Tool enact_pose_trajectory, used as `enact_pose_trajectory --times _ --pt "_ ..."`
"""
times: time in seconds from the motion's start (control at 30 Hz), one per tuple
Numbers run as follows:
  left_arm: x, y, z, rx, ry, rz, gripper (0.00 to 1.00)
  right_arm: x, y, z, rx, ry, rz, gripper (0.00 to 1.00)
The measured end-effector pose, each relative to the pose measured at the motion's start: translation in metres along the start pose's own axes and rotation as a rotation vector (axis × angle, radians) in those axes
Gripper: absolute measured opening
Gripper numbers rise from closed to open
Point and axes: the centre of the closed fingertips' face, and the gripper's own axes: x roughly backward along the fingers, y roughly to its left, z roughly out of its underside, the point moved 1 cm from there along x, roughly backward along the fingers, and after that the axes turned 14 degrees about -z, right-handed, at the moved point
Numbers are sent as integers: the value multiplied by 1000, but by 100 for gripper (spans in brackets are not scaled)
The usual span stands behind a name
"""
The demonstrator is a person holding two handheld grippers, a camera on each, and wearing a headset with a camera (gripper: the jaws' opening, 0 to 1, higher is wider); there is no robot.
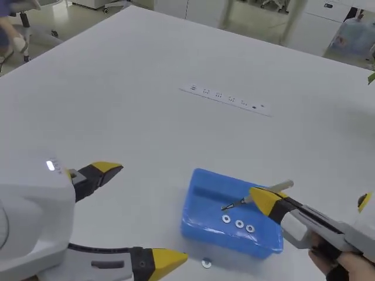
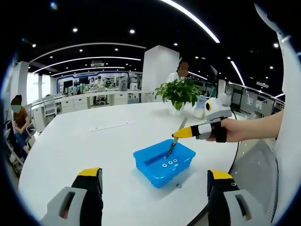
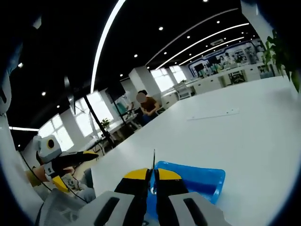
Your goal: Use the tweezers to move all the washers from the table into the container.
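A blue container (image 1: 199, 199) sits near the table's front edge with three washers (image 1: 239, 223) in it. One more washer (image 1: 206, 263) lies on the table just in front of it. My right gripper (image 1: 265, 200) is shut on the tweezers (image 1: 237, 203), whose tips hang over the container's inside, above the washers. My left gripper (image 1: 152, 212) is open to the left of the container with nothing between its fingers. In the left gripper view the container (image 2: 153, 168), the tweezers (image 2: 174, 142) and the loose washer (image 2: 178, 186) lie ahead. The right gripper view looks along the tweezers (image 3: 154, 162) at the container (image 3: 202, 181).
A power strip (image 1: 225, 98) is set into the white round table (image 1: 117, 88) further back. A potted plant (image 2: 178, 92) stands at the table's far side. People sit and stand at desks beyond. The table edge runs close to the container (image 2: 197, 207).
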Motion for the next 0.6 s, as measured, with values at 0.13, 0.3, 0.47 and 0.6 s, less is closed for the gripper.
enact_pose_trajectory --times 0.13,0.3,0.47,0.6 --pt "0 1 1 0 3 -4 94 -9 -9 11 9 50 8 1" --pt "0 1 1 1 6 -4 94 -12 -29 30 -3 124 23 1" --pt "0 2 2 3 9 -9 94 -15 -33 35 10 151 25 1" --pt "0 4 3 5 13 -13 94 -18 -34 35 26 165 27 1"
